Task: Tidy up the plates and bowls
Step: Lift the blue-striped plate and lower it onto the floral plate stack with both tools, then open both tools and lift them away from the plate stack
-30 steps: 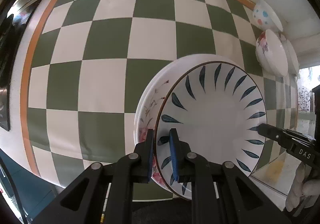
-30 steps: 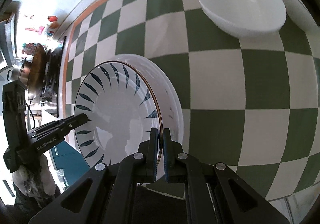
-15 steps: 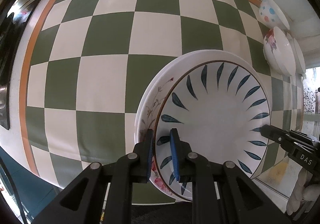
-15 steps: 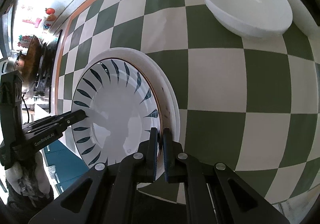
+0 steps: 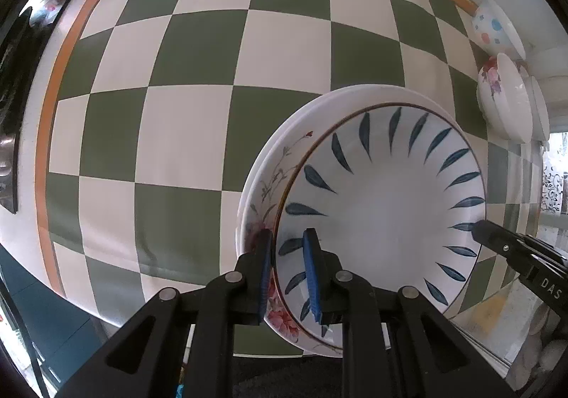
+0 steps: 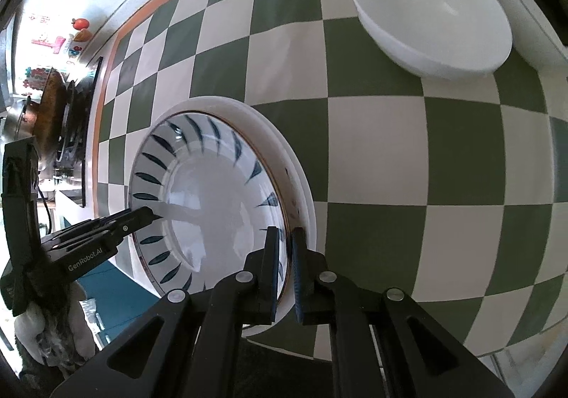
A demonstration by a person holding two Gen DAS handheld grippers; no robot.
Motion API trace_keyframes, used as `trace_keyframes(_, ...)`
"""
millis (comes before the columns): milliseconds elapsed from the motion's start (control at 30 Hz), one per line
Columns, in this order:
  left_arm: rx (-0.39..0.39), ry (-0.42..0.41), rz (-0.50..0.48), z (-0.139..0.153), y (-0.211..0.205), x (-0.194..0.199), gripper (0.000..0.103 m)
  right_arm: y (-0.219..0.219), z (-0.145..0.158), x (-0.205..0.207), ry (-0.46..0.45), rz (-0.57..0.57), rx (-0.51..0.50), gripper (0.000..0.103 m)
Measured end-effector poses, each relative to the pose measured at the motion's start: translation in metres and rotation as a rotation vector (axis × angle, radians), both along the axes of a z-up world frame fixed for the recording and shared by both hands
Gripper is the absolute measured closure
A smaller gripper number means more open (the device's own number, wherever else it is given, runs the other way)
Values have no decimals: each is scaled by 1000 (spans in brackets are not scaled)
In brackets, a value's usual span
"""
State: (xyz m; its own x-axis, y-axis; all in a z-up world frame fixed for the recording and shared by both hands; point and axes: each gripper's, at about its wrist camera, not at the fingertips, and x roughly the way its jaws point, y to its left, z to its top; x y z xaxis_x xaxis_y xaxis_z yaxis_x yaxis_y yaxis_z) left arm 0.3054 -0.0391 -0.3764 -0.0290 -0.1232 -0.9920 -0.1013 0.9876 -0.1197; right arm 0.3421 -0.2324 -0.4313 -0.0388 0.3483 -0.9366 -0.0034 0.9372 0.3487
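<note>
**A:** What were the grippers doing just then?

**B:** The left gripper (image 5: 288,270) was clamped on the near-left rim of the blue-leaf plate (image 5: 383,213), one pad inside and one outside. The right gripper (image 6: 284,270) pinched the opposite rim. Its jaws had slackened a shade from a moment earlier, though the pads still seemed to be on the rim.

**A:** Had the plate moved?

**B:** Only a little. A second before, it sat further off-centre over the floral plate (image 5: 269,185) beneath. By now it had settled more squarely on it, and both hands were nearly still. I took that slackening as the start of letting go, so that plate was about placed.

**A:** Where was the stack?

**B:** Near the front edge of the checked tablecloth (image 5: 177,114), towards its right side.

**A:** How many plates were there?

**B:** Three, I reckoned. The leaf one was on top, the floral one was under it, and a plain white rim (image 5: 340,94) showed at the bottom.

**A:** And bowls?

**B:** Three too, lined up at the far right, well apart from the stack. There was a dotted bowl (image 5: 491,28), then a flowered bowl (image 5: 500,96), then a white bowl (image 5: 538,110) just beyond it, of which I saw only an edge. None were nested yet, so the bowls were still to do.
</note>
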Motion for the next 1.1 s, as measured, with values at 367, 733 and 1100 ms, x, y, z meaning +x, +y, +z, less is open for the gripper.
trace_keyframes(367,28,-52,29,31,-7,-15,87,10,24,-12,-44,49,-57,93)
trace_keyframes(733,71,-209,7,104,-11,-48,50,18,84,-50,-137,37,-67,49)
trace_keyframes(1100,38,-324,-36,172,-5,-80,14,29,168,-103,-265,-18,-88,18)
